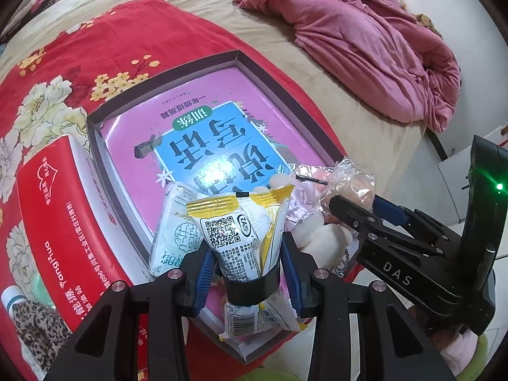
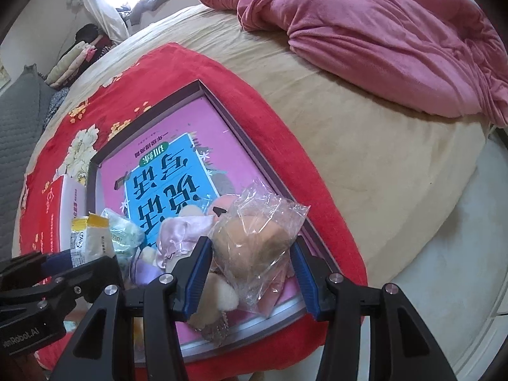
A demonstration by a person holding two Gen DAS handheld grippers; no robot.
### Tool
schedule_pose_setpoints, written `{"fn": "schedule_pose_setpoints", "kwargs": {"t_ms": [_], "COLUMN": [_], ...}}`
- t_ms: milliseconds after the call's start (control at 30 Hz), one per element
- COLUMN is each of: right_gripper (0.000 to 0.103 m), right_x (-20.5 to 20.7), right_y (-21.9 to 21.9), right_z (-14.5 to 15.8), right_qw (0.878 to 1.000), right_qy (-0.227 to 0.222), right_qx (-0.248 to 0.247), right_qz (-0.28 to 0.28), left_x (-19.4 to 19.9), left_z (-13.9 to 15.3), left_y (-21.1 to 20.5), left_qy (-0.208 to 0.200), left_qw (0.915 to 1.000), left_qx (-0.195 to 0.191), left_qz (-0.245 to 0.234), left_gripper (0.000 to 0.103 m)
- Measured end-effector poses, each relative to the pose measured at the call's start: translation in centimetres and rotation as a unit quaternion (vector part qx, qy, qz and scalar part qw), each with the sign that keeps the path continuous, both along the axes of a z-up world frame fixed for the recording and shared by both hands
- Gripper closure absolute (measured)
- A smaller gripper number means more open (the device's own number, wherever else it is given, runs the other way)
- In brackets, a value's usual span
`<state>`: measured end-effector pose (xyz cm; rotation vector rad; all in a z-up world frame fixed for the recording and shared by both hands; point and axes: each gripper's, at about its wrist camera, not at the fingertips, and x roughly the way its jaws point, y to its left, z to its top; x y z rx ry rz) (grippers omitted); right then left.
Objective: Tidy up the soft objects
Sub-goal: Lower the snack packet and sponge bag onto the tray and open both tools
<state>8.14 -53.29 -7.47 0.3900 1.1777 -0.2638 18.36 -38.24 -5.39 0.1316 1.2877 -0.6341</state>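
A shallow dark-rimmed box with a pink book inside lies on a red floral cloth. My left gripper is shut on a yellow-and-white snack packet, held over the box's near end; the packet also shows in the right wrist view. A pale green packet lies beside it. My right gripper is shut on a clear plastic bag with a brown bun, also seen from the left wrist view. A plush toy in pink satin lies in the box between the grippers.
A red tissue box stands left of the box. A leopard-print cloth lies at the lower left. A crumpled pink blanket covers the far side of the beige bed.
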Motion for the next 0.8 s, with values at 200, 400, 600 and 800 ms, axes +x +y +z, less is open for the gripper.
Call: {"fn": "schedule_pose_setpoints", "kwargs": {"t_ms": [200,400,600,800], "right_gripper": [0.044,0.039,0.038,0.038], "right_x": [0.0,-0.4,-0.9,-1.4], "right_y": [-0.3,-0.7,-1.0,-1.5], "right_z": [-0.1,0.3,0.9,1.7], "right_qw": [1.0,1.0,1.0,1.0], "right_qy": [0.001,-0.003,-0.008,-0.015], "right_qx": [0.012,0.008,0.009,0.011], "right_qz": [-0.002,-0.008,-0.008,-0.016], "left_x": [0.1,0.3,0.3,0.2], "left_z": [-0.2,-0.4,-0.7,-0.6], "left_y": [-0.3,-0.4,-0.7,-0.9], "left_qy": [0.003,0.006,0.008,0.005], "left_qw": [1.0,1.0,1.0,1.0], "left_qx": [0.001,0.002,0.004,0.006], "left_qz": [-0.001,0.001,0.001,-0.005], "left_gripper": [0.062,0.062,0.061,0.054]}}
